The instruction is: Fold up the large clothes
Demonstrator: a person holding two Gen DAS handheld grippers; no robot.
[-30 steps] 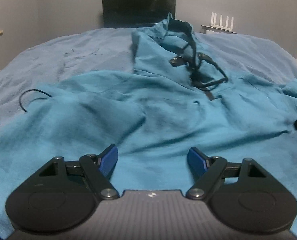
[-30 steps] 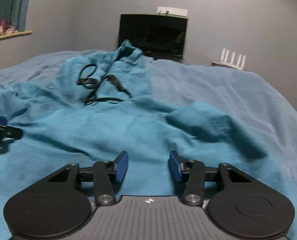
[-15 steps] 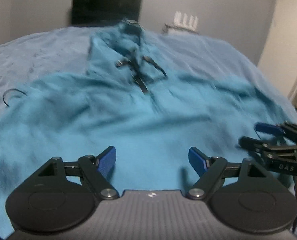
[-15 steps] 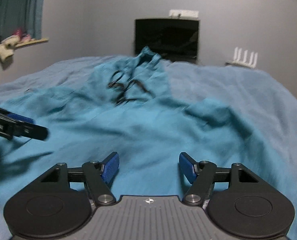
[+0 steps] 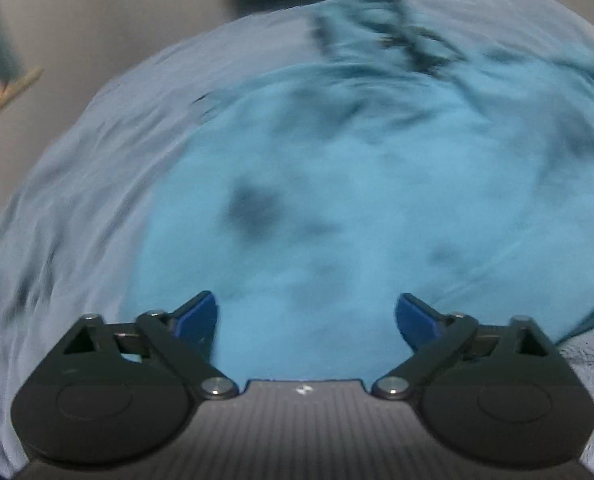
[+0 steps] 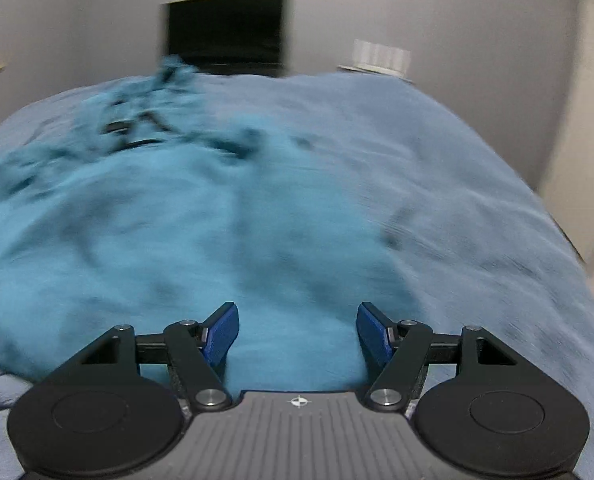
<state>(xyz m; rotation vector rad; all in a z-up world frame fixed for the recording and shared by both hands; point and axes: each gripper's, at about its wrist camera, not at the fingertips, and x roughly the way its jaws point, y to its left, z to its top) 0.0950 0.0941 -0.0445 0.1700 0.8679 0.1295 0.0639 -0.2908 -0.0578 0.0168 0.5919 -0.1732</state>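
A large teal hooded garment (image 5: 357, 184) lies spread on the bed, hood and dark drawstrings (image 5: 413, 44) at the far end. It also shows in the right wrist view (image 6: 169, 216). My left gripper (image 5: 305, 316) is open and empty, over the garment's near left hem. My right gripper (image 6: 297, 328) is open and empty, over the near right hem. Both views are motion-blurred.
A grey-blue blanket (image 6: 437, 160) covers the bed around the garment. A dark screen (image 6: 225, 36) and a white router (image 6: 381, 56) stand against the far wall. The bed's right edge (image 6: 577, 256) drops to the floor.
Both grippers have swung outward, the left toward the garment's left side, the right toward its right side. The right jaws have opened wider. Neither gripper shows in the other's view now.
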